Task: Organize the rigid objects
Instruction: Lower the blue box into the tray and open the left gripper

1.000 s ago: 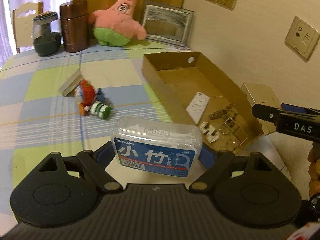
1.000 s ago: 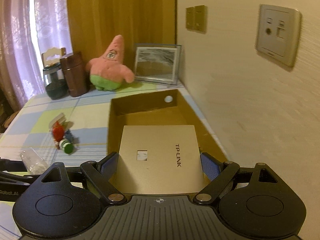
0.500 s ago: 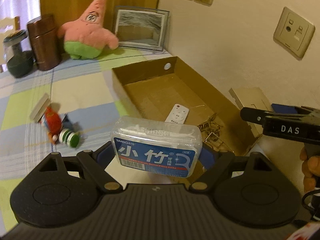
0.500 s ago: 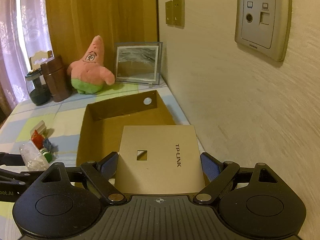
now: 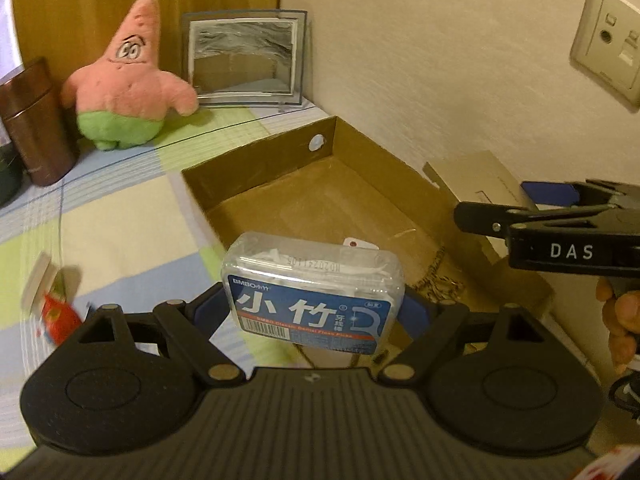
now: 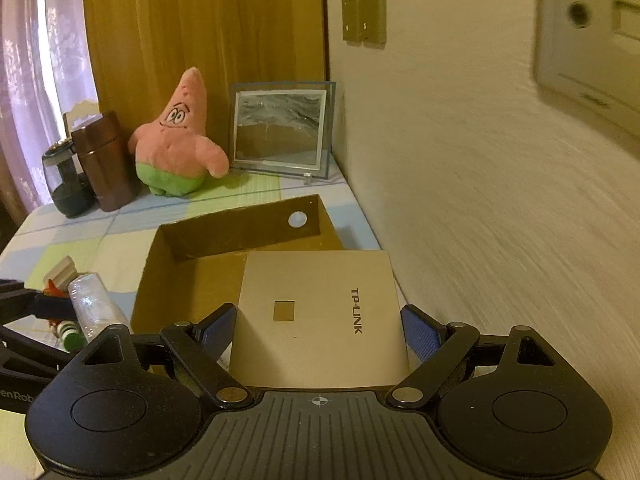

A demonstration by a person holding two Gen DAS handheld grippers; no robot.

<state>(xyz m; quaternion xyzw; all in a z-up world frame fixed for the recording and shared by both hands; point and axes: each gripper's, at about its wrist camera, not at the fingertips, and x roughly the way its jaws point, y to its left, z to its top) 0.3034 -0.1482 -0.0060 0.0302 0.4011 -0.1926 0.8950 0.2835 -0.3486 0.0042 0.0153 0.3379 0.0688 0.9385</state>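
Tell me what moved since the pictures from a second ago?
Both grippers carried their loads towards the open brown cardboard box. The left gripper brought the clear plastic floss-pick box with the blue label over the box's near part; the right gripper brought the flat gold TP-LINK carton closer to the box's far wall. Nothing was let go; both sets of jaws stayed clamped. The pink starfish plush toy stayed put.

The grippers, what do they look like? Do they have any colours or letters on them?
Both are black plastic. The left gripper and the right gripper each have a ribbed middle plate, two rounded lobes with a round dimple, triangular cut-outs, silver rivets and blue pads on the fingers. From the left camera, the side of the right one carries white letters, DAS. A dark cable shows near the bare hand.
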